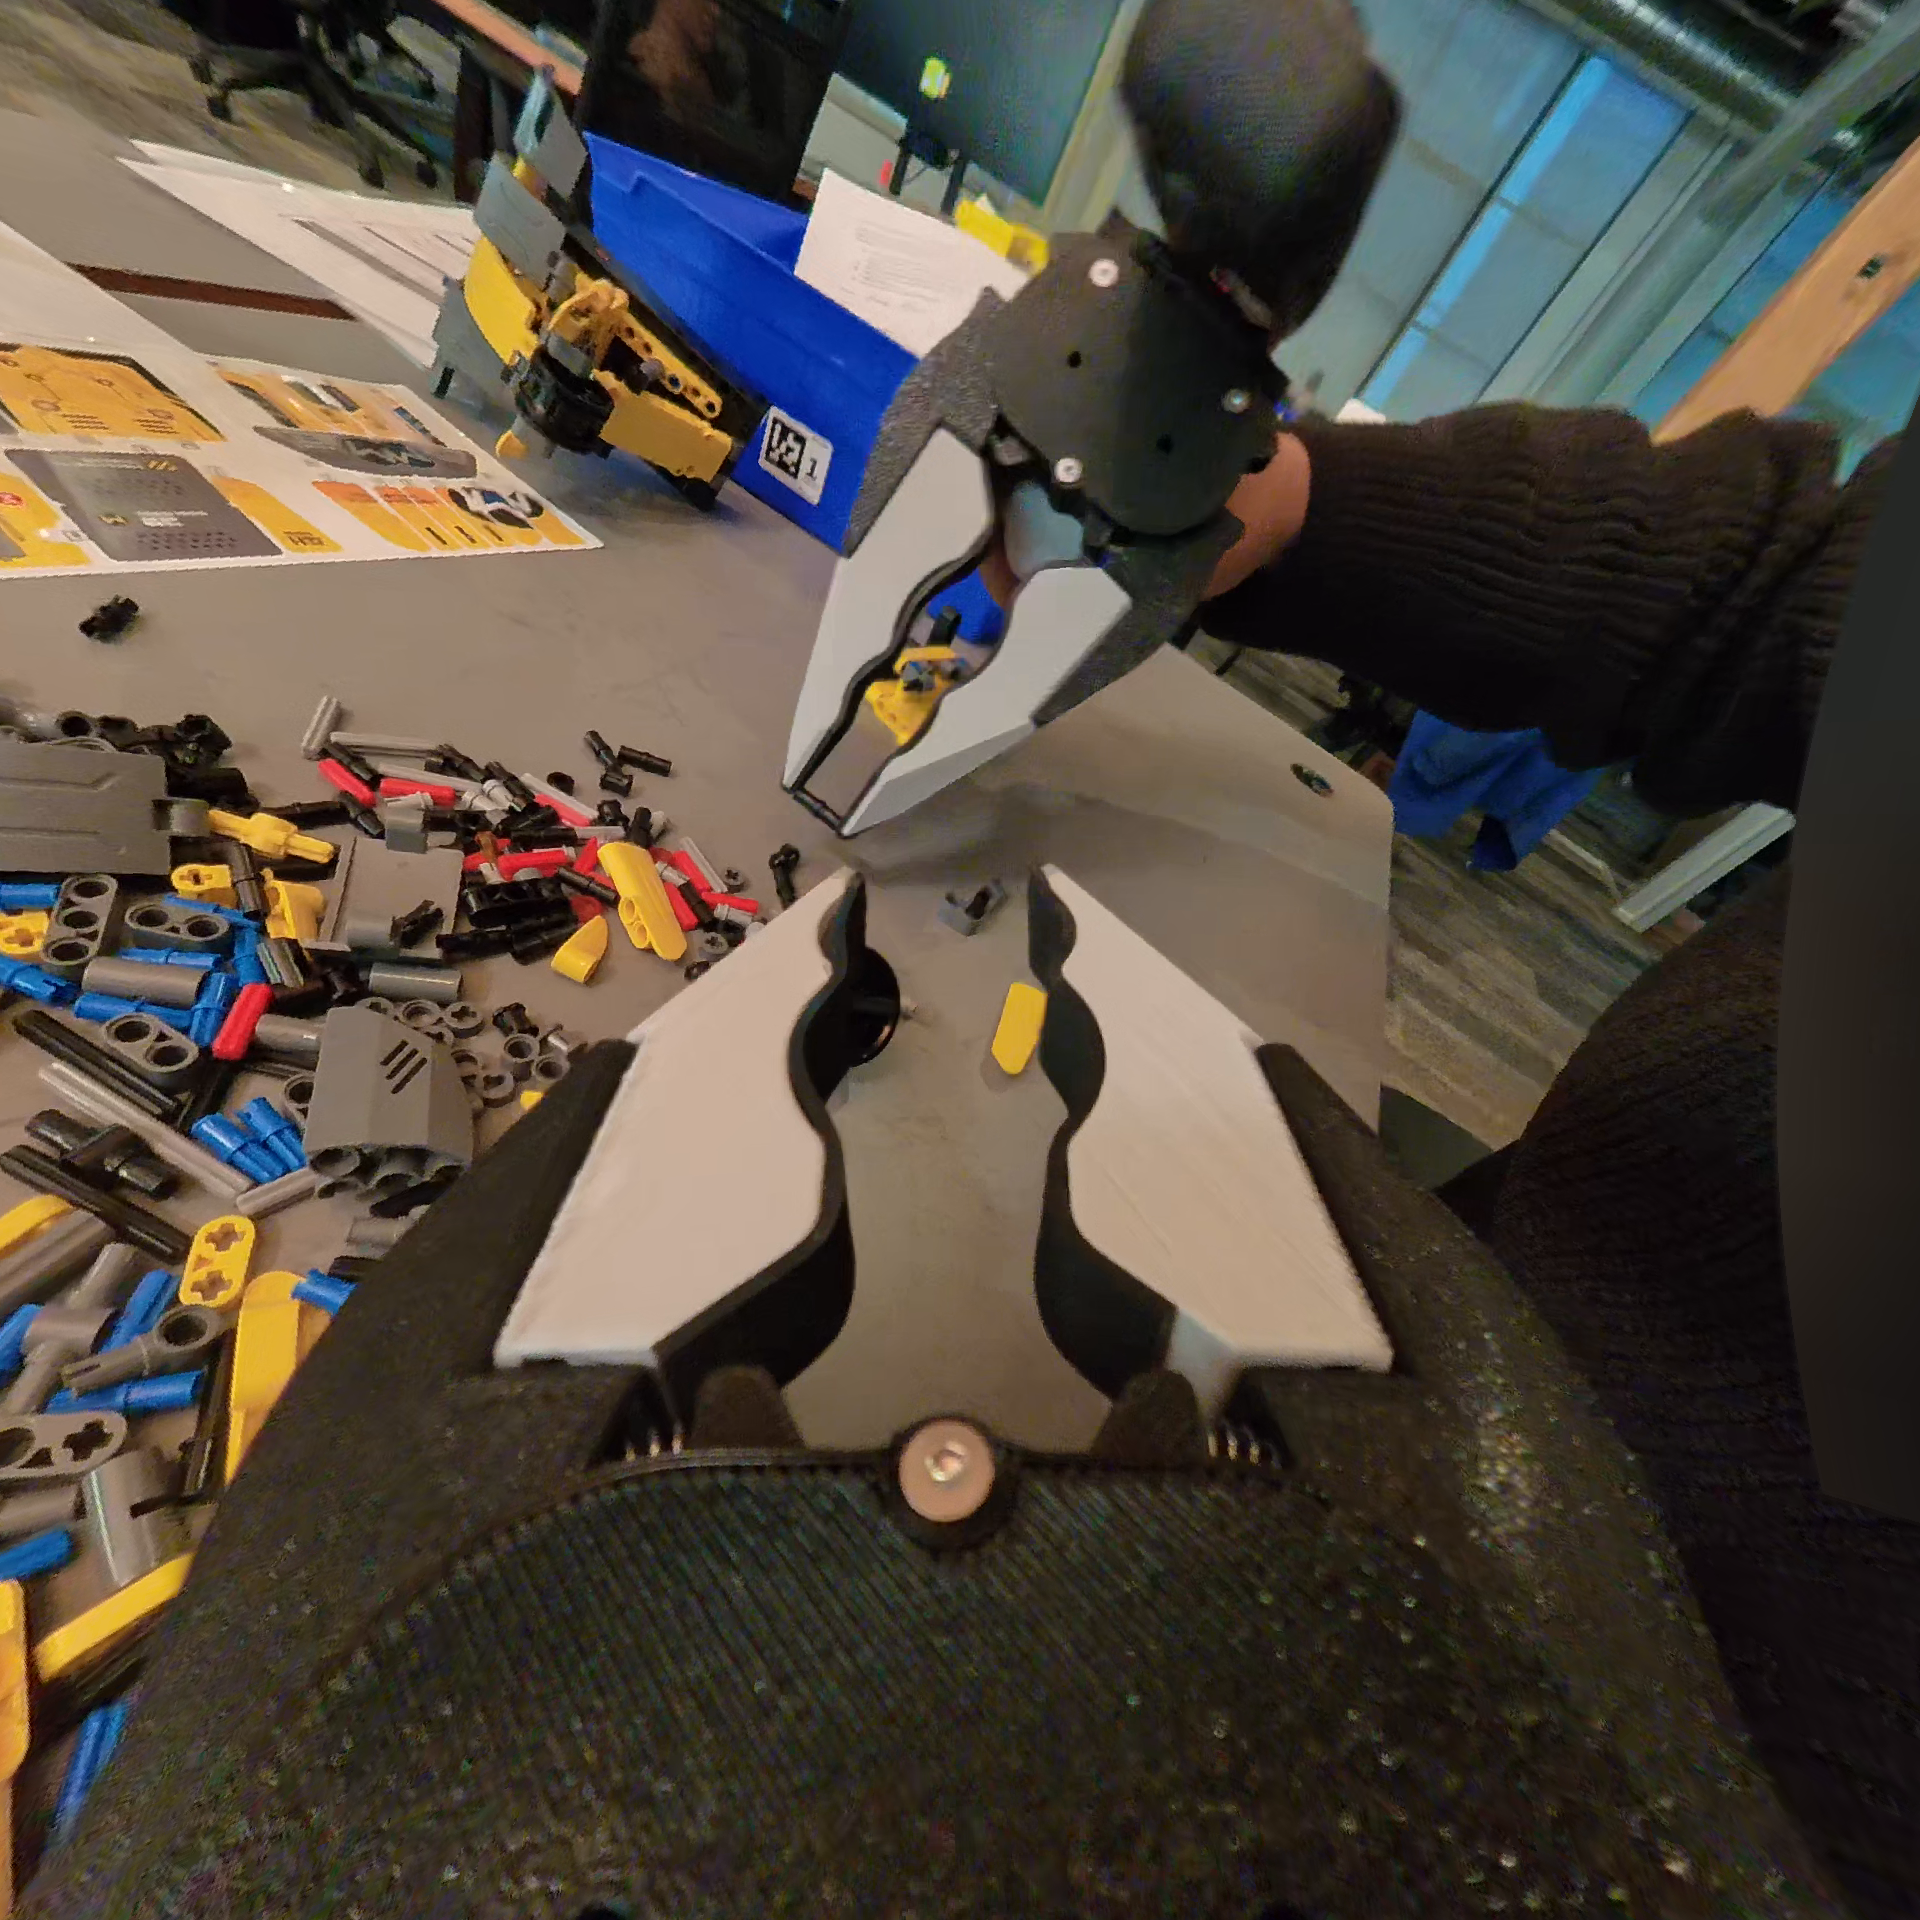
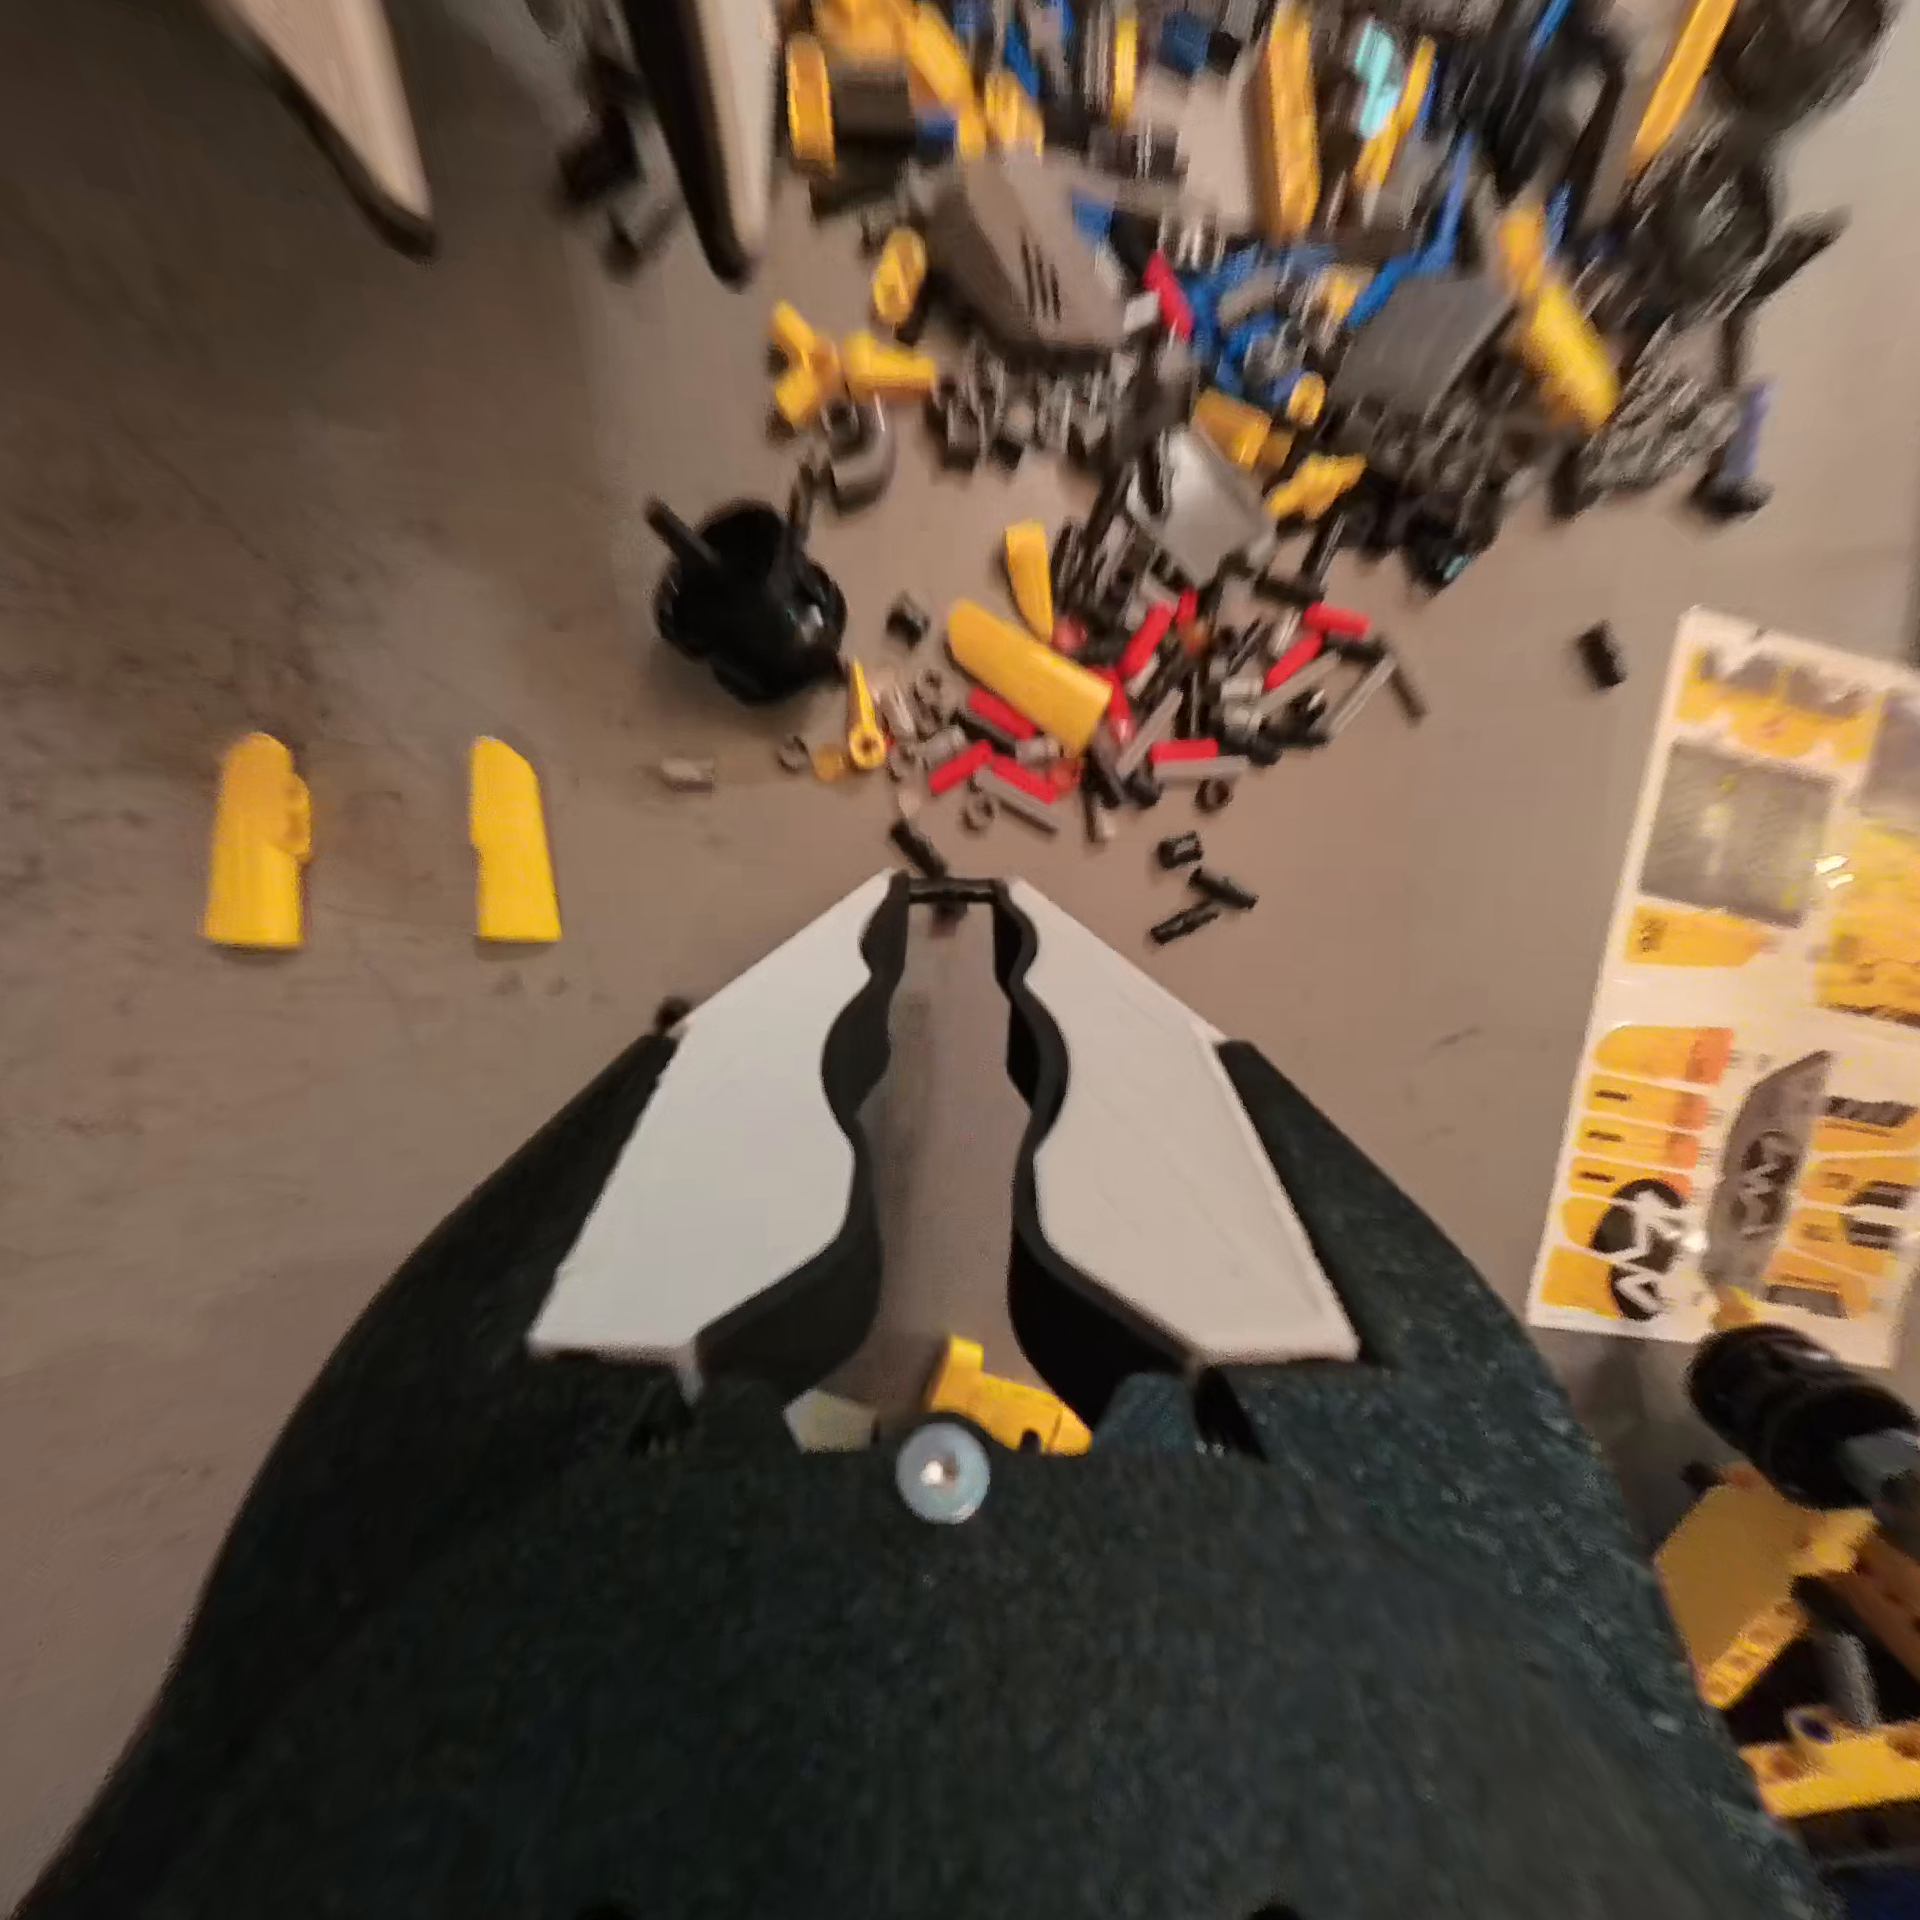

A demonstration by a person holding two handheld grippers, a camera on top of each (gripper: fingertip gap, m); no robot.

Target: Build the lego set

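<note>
My right gripper [image 2: 949, 888] is shut on a thin black pin [image 2: 948, 891], held crosswise between its fingertips just above the grey table [image 2: 312, 520]. It also shows in the left wrist view [image 1: 821, 805], held by a hand in a dark sleeve. My left gripper [image 1: 945, 883] is open and empty, low over the table. A small grey piece [image 1: 971, 906], a yellow curved piece [image 1: 1016, 1029] and a black round part [image 1: 862, 1023] lie between its fingers. Two yellow curved pieces [image 2: 258, 842] [image 2: 511, 842] lie left of my right gripper.
A big pile of loose black, blue, red, yellow and grey building pieces [image 1: 260, 987] covers the table's left side. A sticker sheet [image 1: 260, 488] lies beyond it. A part-built yellow and black model [image 1: 592, 353] leans against a blue bin [image 1: 748, 281]. The table edge [image 1: 1387, 935] is at the right.
</note>
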